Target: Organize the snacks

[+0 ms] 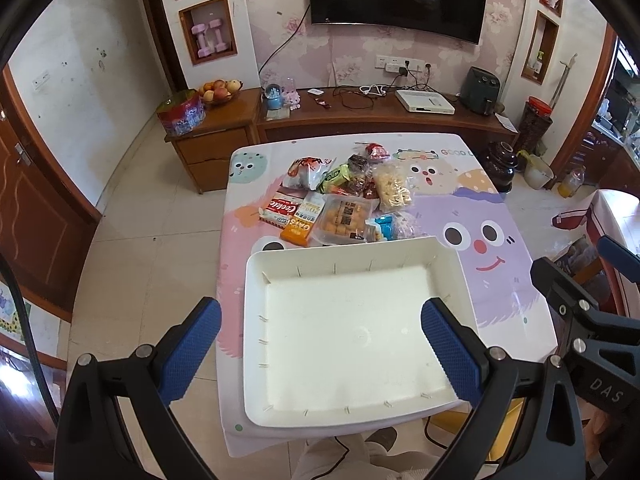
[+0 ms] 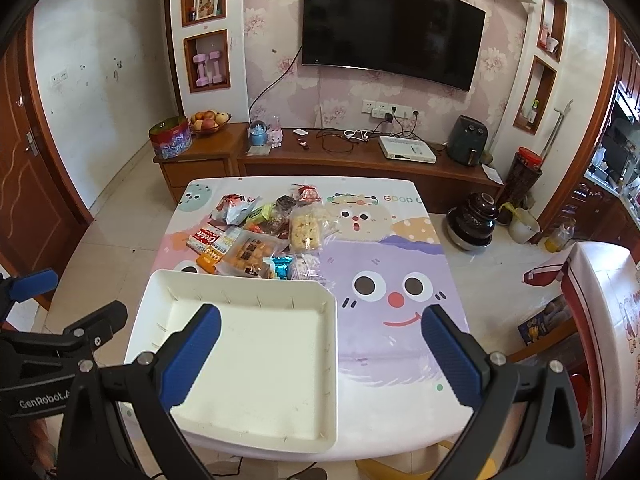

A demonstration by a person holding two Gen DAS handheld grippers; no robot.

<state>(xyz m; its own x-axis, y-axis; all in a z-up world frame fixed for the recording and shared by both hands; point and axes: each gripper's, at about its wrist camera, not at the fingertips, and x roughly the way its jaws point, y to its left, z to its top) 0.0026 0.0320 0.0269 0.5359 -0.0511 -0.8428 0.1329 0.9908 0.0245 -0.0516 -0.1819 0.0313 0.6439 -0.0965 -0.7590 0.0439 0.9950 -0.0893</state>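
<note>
Left wrist view: nearest us, our left hand-held gripper point(image 1: 320, 354) hangs spread wide and empty above the white tray point(image 1: 256, 320), which sits bare at the near edge of the bench point(image 1: 520, 320). In the right wrist view our right hand-held gripper point(image 2: 320, 354) is equally wide and holds nothing, with the tray toward 9 o'clock beneath it.

Just past the tray's far rim, at 12 o'clock, lies the snack pile point(image 1: 344, 200) — packets touching and overlapping. The clear bag of orange puffs point(image 1: 344, 220) rests closest to the rim; we judge it light, soft and crushable, its film slippery, so we would pinch it at a sealed edge, not across the middle. Beside it at 10 o'clock, the orange oats box point(image 1: 298, 230) looks stiff and light, best taken across its narrow sides; its long axis runs from 7 toward 1 o'clock. The red cookie box point(image 1: 282, 208) behind lies with its long axis roughly 8 to 2. Farther off, the pale puffed-rice bag point(image 1: 392, 186) points 12 to 6 — fragile, we think.
</note>
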